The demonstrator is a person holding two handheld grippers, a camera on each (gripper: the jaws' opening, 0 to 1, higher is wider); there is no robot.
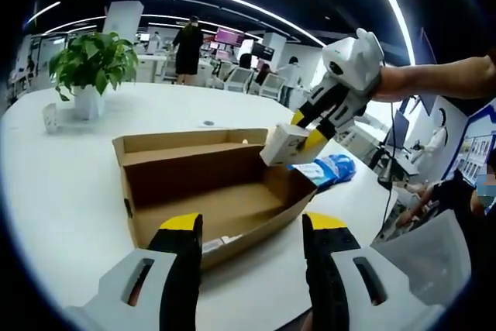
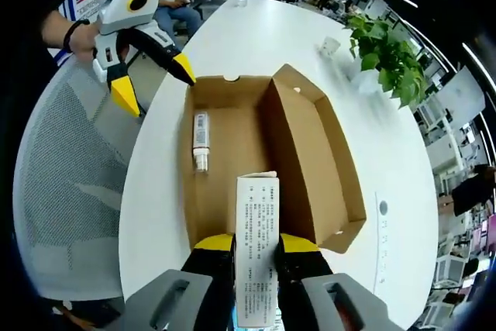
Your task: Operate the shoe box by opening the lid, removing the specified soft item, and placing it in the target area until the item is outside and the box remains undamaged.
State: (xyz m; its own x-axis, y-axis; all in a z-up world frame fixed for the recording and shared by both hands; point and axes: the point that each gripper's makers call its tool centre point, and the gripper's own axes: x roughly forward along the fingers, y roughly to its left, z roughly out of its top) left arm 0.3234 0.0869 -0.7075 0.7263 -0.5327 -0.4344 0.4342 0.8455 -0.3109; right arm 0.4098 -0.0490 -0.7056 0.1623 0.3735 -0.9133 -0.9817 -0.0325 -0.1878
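Note:
The brown cardboard shoe box (image 1: 203, 191) stands open on the white table (image 1: 62, 176), its lid folded back. My right gripper (image 1: 306, 131) hangs over the box's far right corner, shut on a small white carton (image 1: 284, 143). In the right gripper view that printed carton (image 2: 256, 238) sits between my right gripper's (image 2: 256, 244) jaws, above the shoe box (image 2: 232, 184). A small white tube (image 2: 201, 141) lies on the box floor. My left gripper (image 1: 253, 230) is open in front of the box's near wall; from the right gripper view it (image 2: 155, 89) hovers open by the box's far end.
A potted plant (image 1: 93, 63) and a small white cup (image 2: 329, 46) stand on the table beyond the box. A blue-and-white packet (image 1: 329, 170) lies by the box's right end. A grey mesh chair (image 2: 70, 184) is at the table's edge. People sit and stand in the office behind.

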